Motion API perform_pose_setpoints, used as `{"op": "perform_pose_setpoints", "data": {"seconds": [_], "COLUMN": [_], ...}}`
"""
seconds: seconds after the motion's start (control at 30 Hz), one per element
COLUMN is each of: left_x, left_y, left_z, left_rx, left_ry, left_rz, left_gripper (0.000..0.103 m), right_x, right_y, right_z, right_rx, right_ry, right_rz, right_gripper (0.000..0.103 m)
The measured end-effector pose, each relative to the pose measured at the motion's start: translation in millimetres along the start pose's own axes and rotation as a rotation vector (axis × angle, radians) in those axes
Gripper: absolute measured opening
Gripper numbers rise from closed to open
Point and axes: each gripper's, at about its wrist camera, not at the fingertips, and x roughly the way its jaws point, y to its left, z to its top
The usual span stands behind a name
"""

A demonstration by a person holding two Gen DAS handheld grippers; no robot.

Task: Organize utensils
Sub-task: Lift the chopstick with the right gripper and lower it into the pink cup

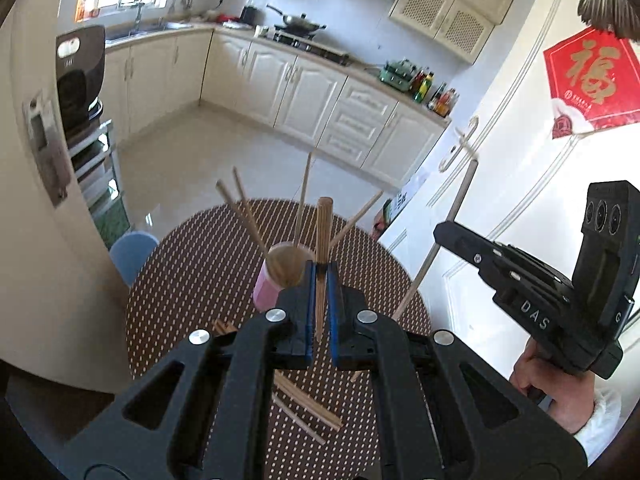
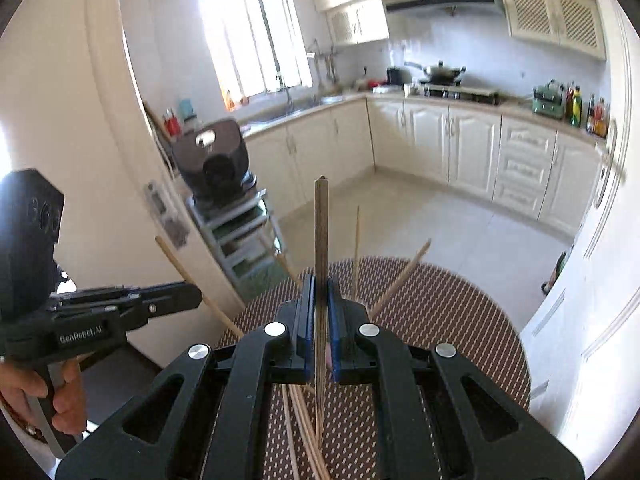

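holding one chopstick each: left gripper [image 1: 319, 304] clamped on a wooden chopstick [image 1: 323, 240]; right gripper [image 2: 320, 320] clamped on a second chopstick [image 2: 321, 240]. pink cup [image 1: 269, 286] on the patterned table [image 1: 192, 280] already bristles with splayed sticks; loose chopsticks [image 1: 308, 404] lie nearer. risk: incoming tips snag the splayed sticks, tipping the cup.

Bright daylight from window [image 2: 256, 36], glare there; strong fisheye bending at edges; slight motion blur.
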Motion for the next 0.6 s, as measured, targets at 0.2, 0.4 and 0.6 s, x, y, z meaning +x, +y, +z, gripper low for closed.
{"op": "perform_pose_setpoints", "data": {"seconds": [0.2, 0.4, 0.6], "left_x": [4.8, 16.3, 36.9], "left_y": [-7.5, -7.2, -1.7], "left_z": [24.7, 48.5, 59.5], "left_rx": [-0.003, -0.007, -0.005], "left_ry": [-0.041, -0.066, -0.059], "left_rz": [0.008, 0.036, 0.091], "left_gripper": [0.005, 0.005, 0.005], "right_x": [7.1, 29.9, 50.8], "right_y": [-12.4, -20.0, -28.1], "right_z": [27.0, 47.4, 58.0], "right_rx": [-0.017, -0.037, -0.051], "right_ry": [-0.075, -0.101, -0.098], "right_rz": [-0.006, 0.012, 0.029], "right_gripper": [0.005, 0.005, 0.005]}}
